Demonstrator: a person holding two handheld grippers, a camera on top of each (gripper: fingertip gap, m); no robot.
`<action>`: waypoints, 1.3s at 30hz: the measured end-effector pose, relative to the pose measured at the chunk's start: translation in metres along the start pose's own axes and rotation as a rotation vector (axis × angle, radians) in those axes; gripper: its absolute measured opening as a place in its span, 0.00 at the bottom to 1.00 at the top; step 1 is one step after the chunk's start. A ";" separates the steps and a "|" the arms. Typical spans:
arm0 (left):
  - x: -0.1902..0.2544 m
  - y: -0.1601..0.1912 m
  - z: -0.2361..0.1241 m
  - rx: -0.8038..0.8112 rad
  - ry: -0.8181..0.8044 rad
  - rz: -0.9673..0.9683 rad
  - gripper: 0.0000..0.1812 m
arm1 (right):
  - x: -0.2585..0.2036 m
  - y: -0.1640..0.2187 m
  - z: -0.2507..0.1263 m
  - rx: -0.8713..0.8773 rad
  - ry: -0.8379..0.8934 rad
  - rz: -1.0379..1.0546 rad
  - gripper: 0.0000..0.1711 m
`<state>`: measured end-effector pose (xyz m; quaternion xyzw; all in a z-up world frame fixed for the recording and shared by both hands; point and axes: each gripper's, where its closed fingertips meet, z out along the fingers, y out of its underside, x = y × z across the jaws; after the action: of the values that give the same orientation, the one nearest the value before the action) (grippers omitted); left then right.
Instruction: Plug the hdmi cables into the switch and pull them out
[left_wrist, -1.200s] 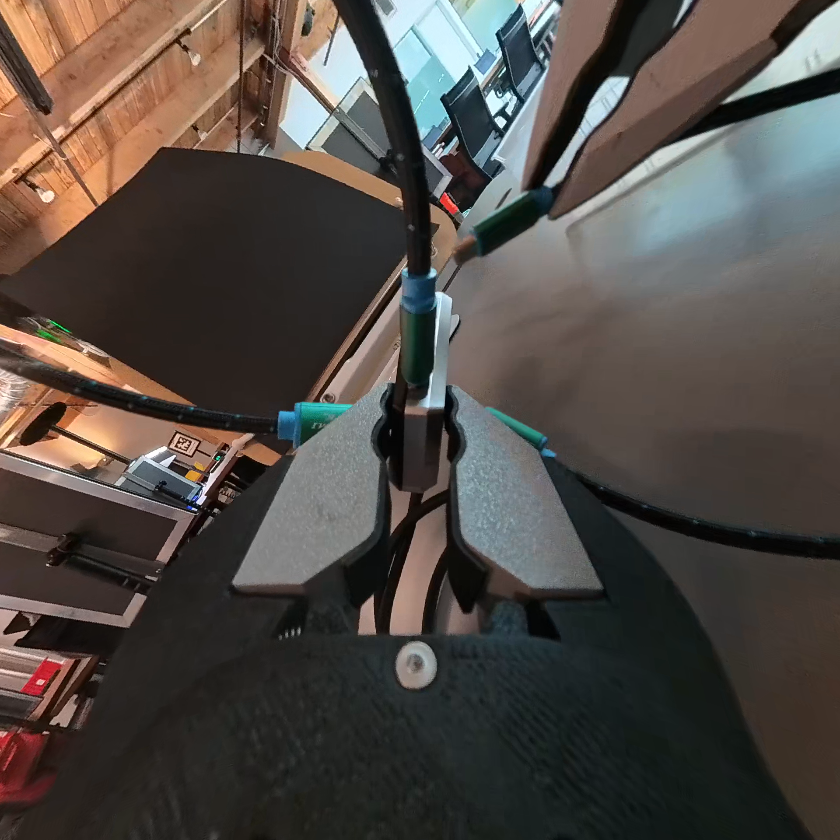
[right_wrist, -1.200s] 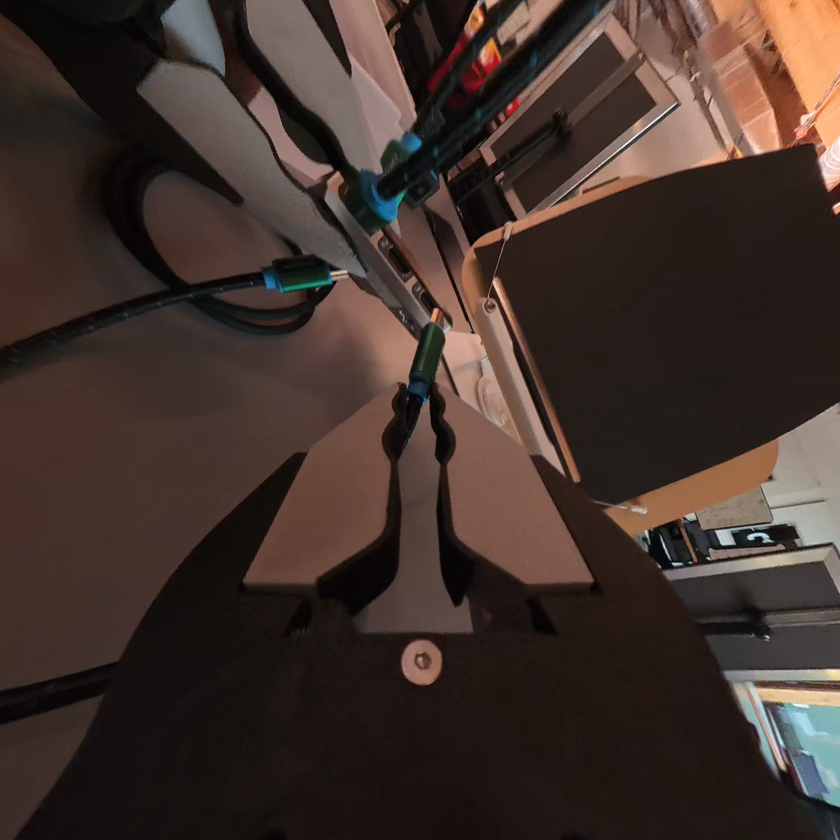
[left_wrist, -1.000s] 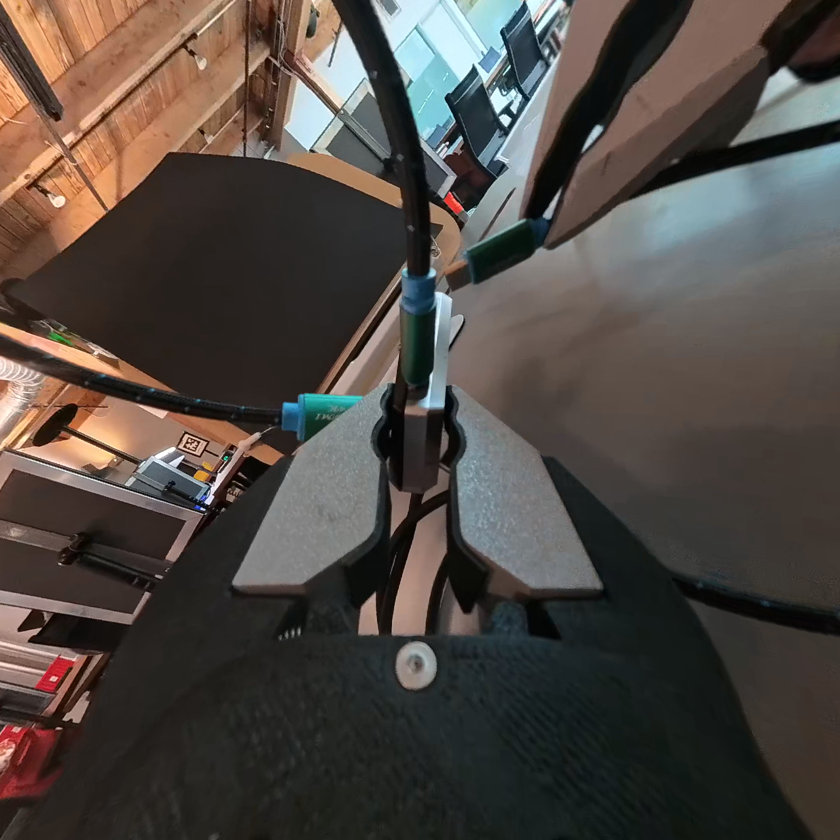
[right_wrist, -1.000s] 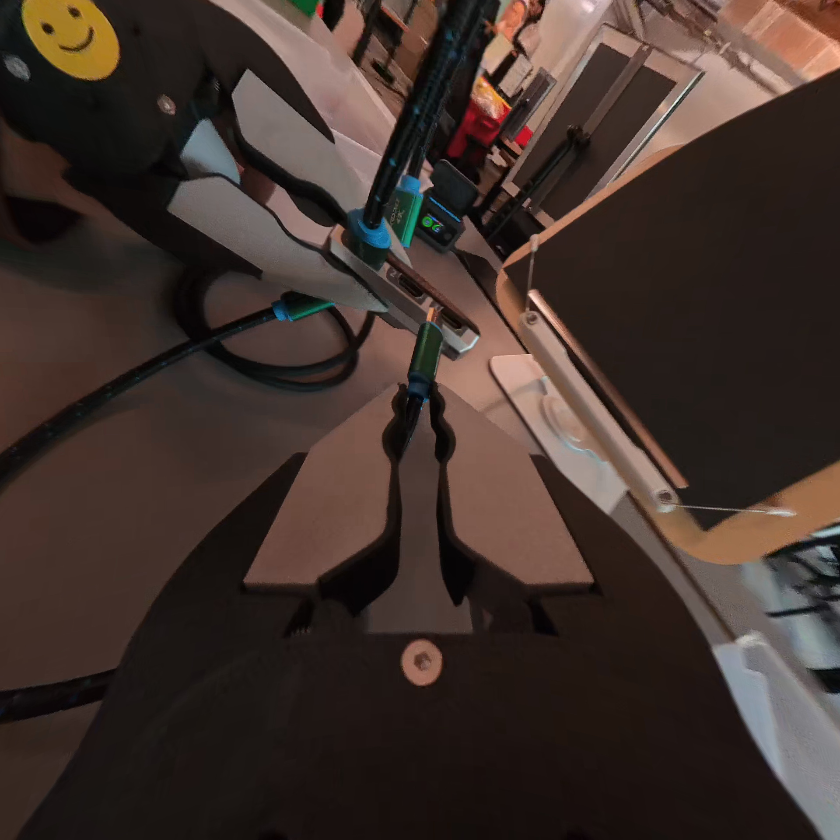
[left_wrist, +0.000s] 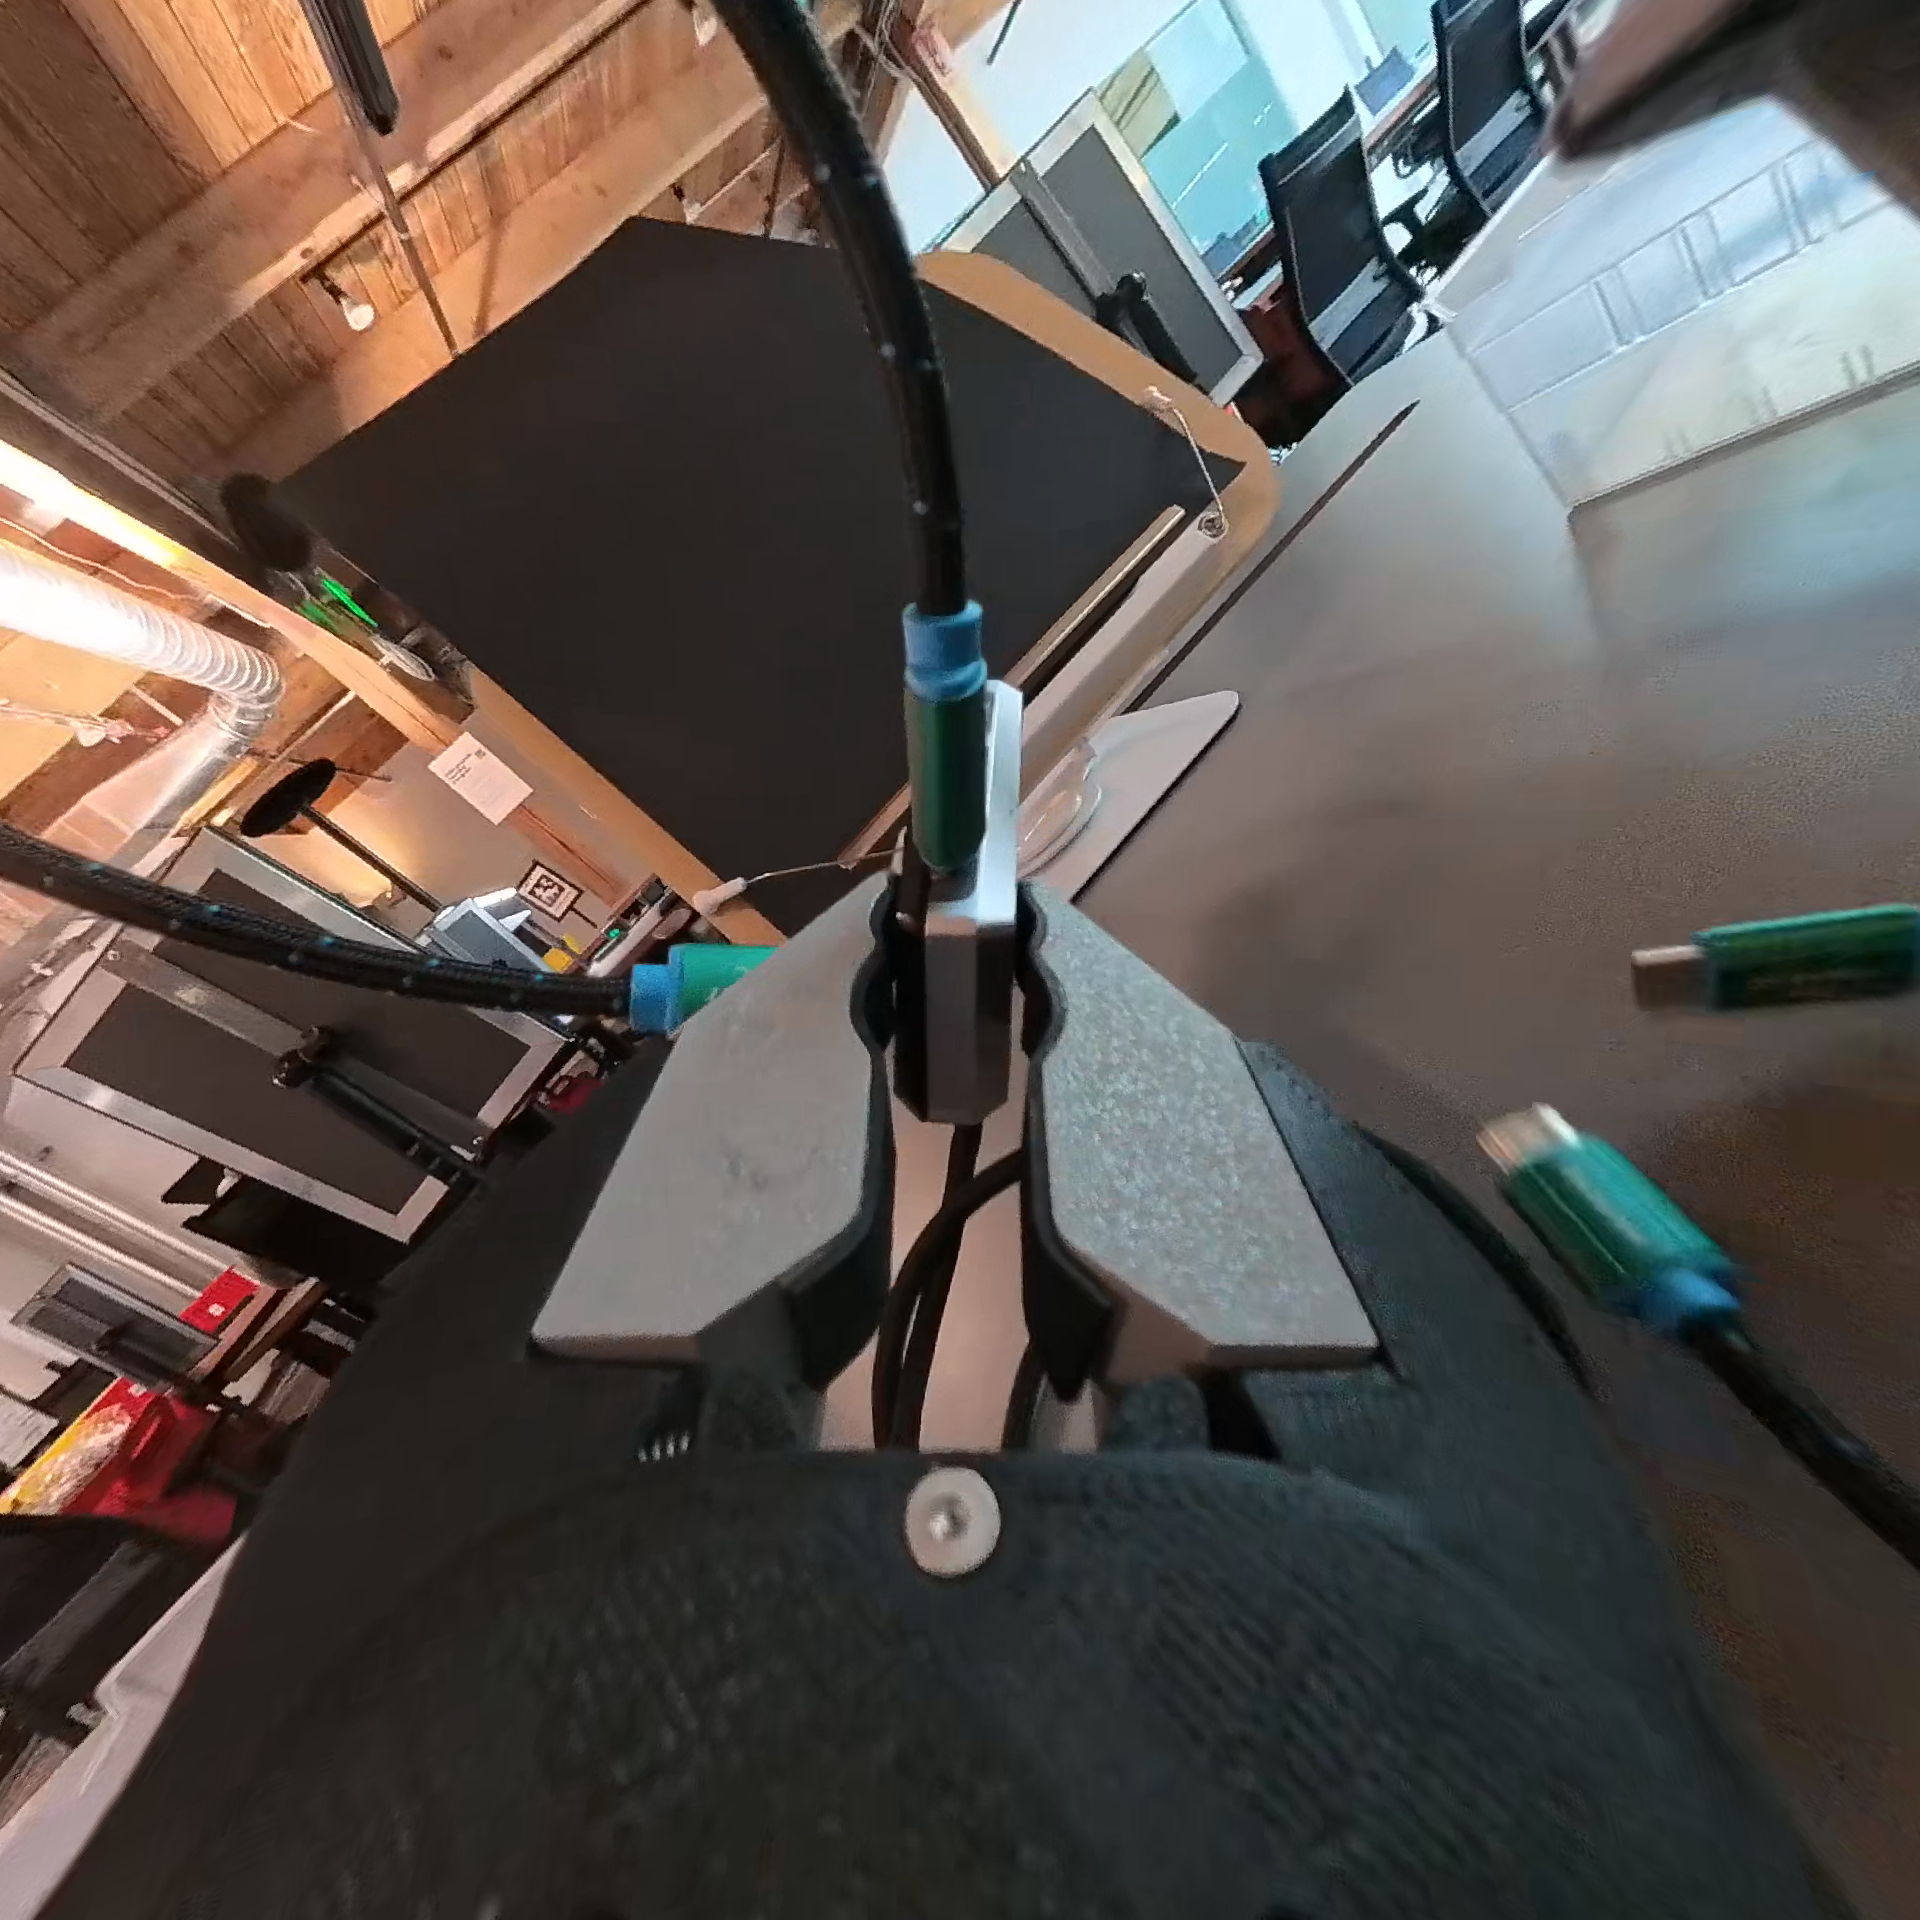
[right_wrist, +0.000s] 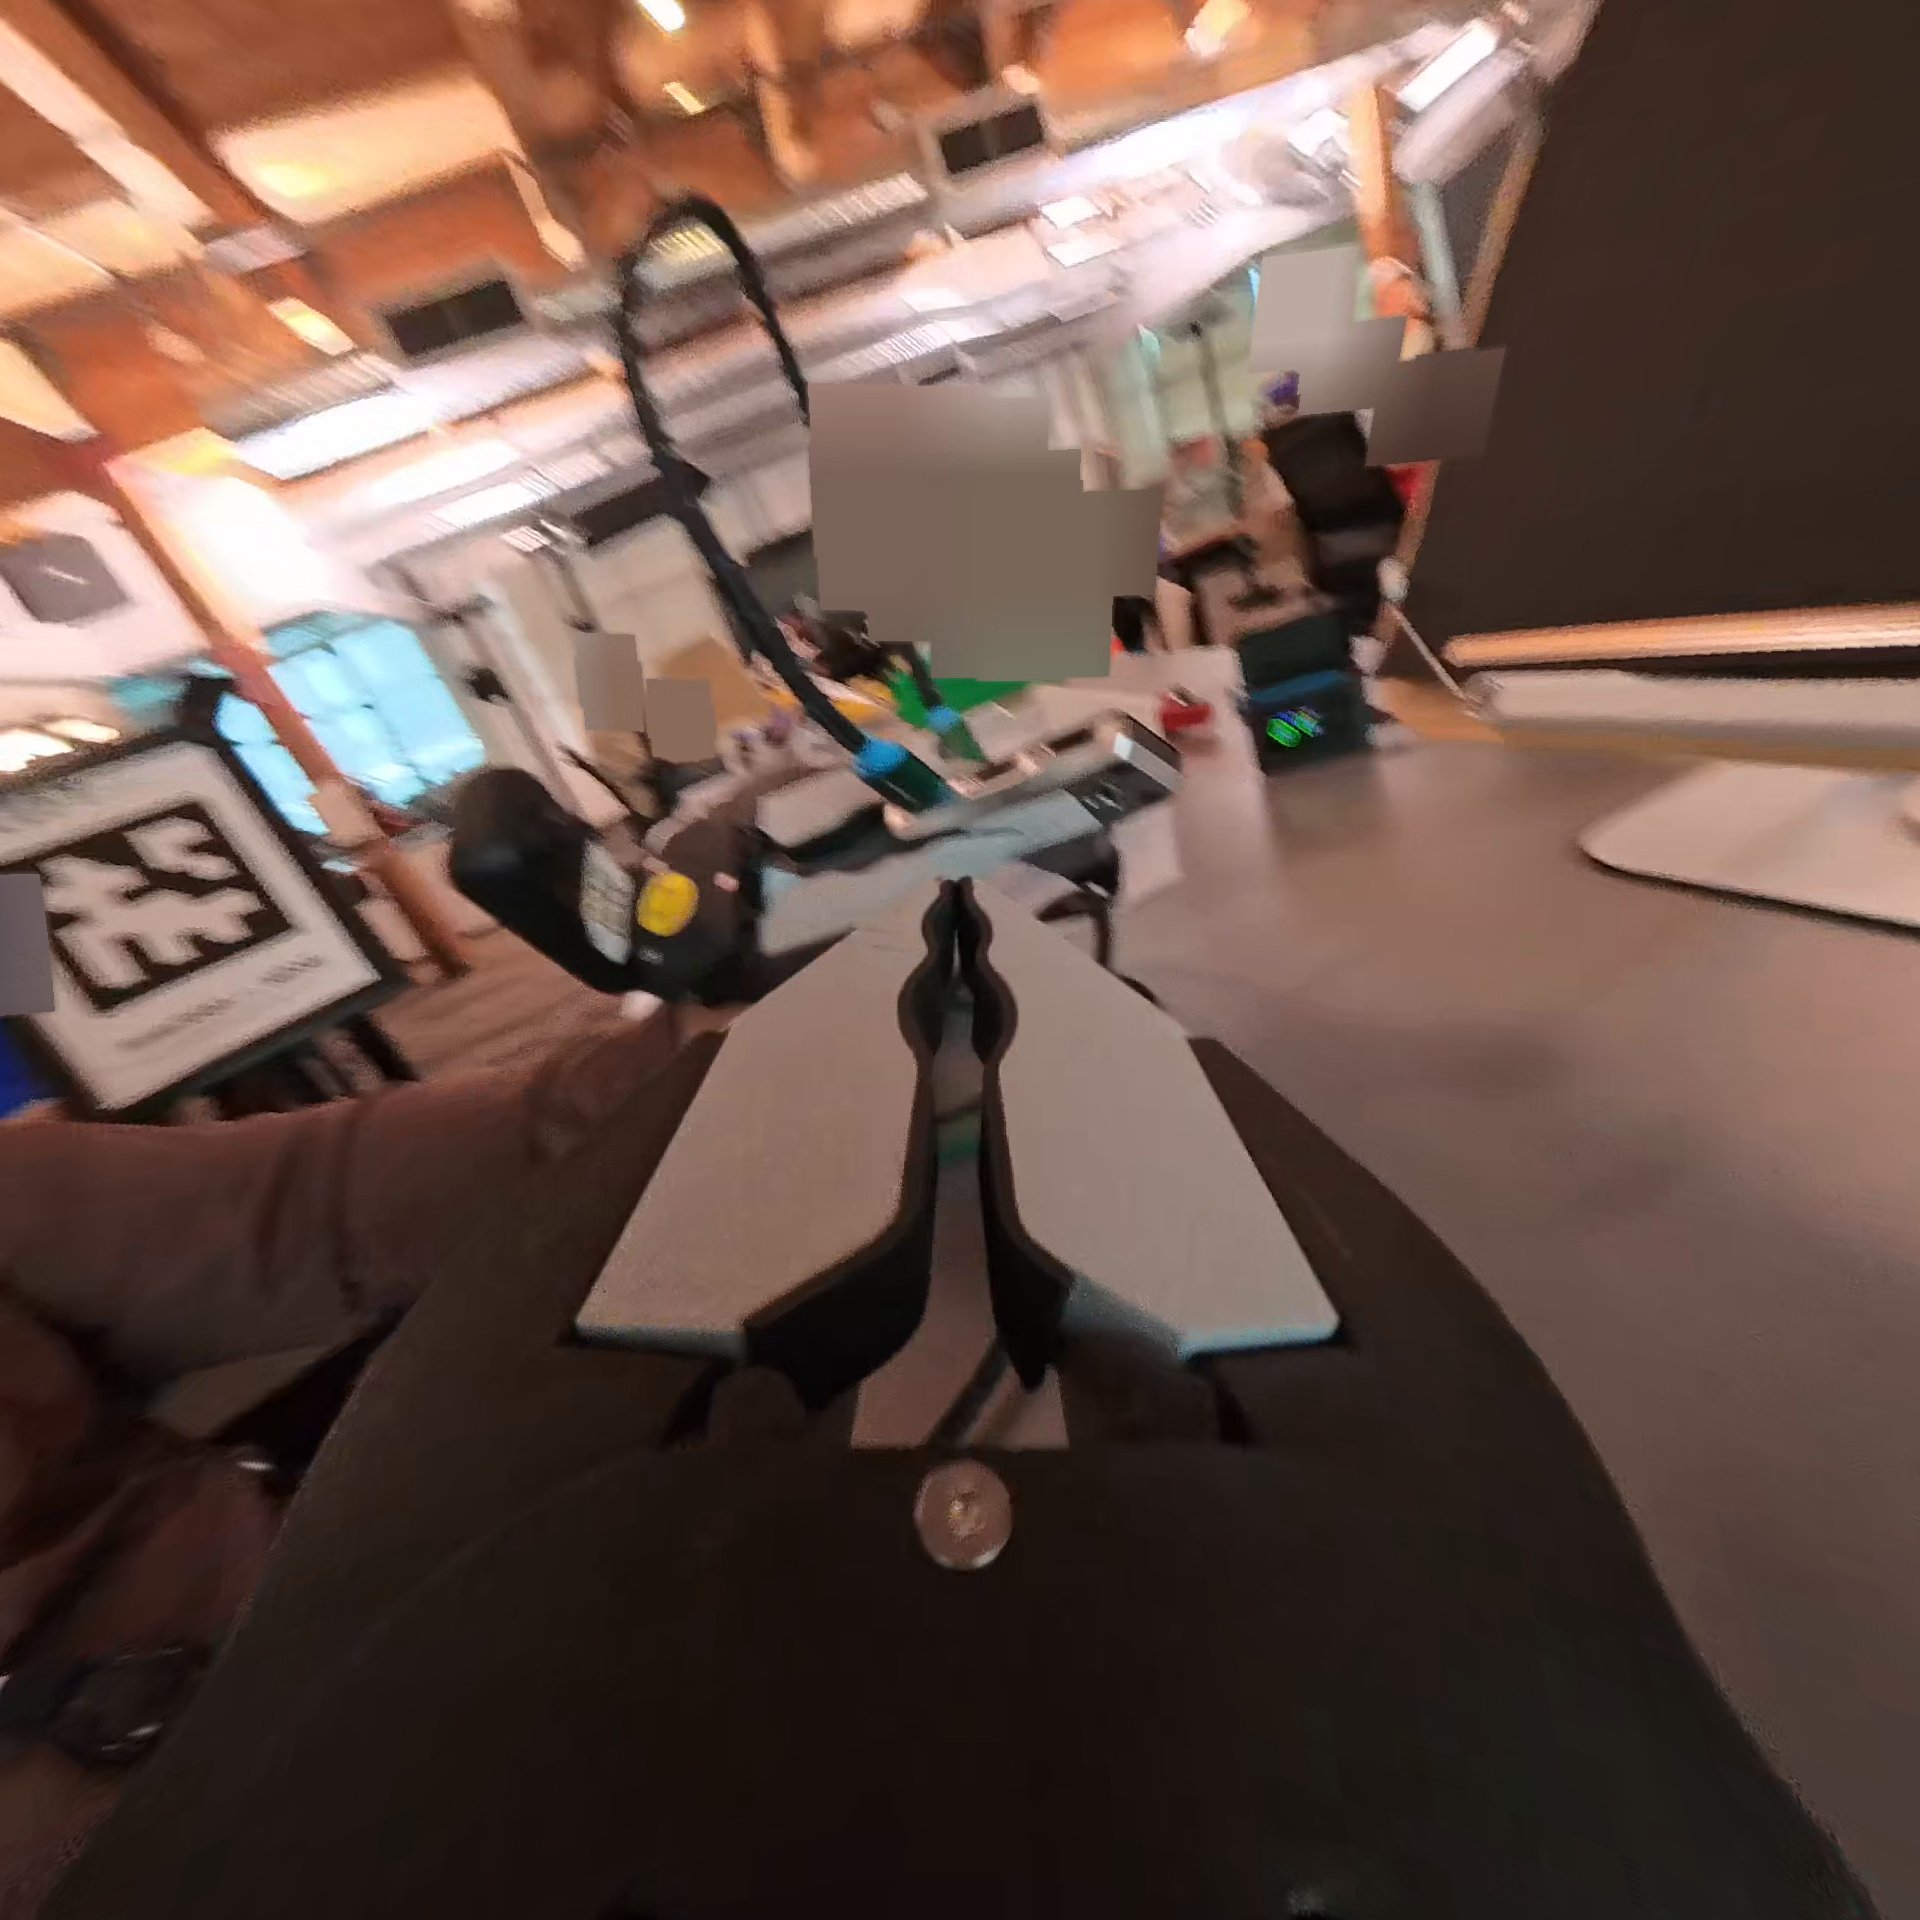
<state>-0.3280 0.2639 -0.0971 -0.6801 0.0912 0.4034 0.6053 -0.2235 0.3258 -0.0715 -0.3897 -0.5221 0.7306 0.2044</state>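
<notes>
My left gripper (left_wrist: 958, 935) is clamped on the silver switch (left_wrist: 966, 997), which stands on edge between the fingers; one green-ended HDMI cable (left_wrist: 940, 769) sits plugged into the switch just ahead of the tips, and a second (left_wrist: 717, 971) enters from the left side. Two loose green plugs (left_wrist: 1808, 971) (left_wrist: 1600, 1221) lie free to the right of that gripper, over the grey table (left_wrist: 1558, 727). My right gripper (right_wrist: 961, 914) appears closed with nothing between the tips, though blur limits certainty, with the switch (right_wrist: 1039, 821) beyond its tips

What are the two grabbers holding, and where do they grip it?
The left gripper pinches the silver switch by its near end. The right gripper is shut with nothing visible between its tips.
</notes>
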 end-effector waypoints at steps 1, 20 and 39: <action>0.001 0.000 0.000 -0.002 0.003 0.004 0.10 | 0.009 0.007 0.000 -0.045 0.061 -0.016 0.00; -0.005 0.007 0.001 -0.044 -0.019 0.012 0.10 | -0.126 0.174 0.033 -0.883 0.117 -0.259 0.46; -0.009 0.009 0.000 -0.046 -0.031 0.002 0.10 | -0.140 -0.030 -0.009 -0.616 -0.082 -0.060 0.01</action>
<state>-0.3387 0.2583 -0.0978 -0.6875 0.0733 0.4164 0.5904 -0.1340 0.2433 0.0045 -0.3878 -0.7380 0.5468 0.0771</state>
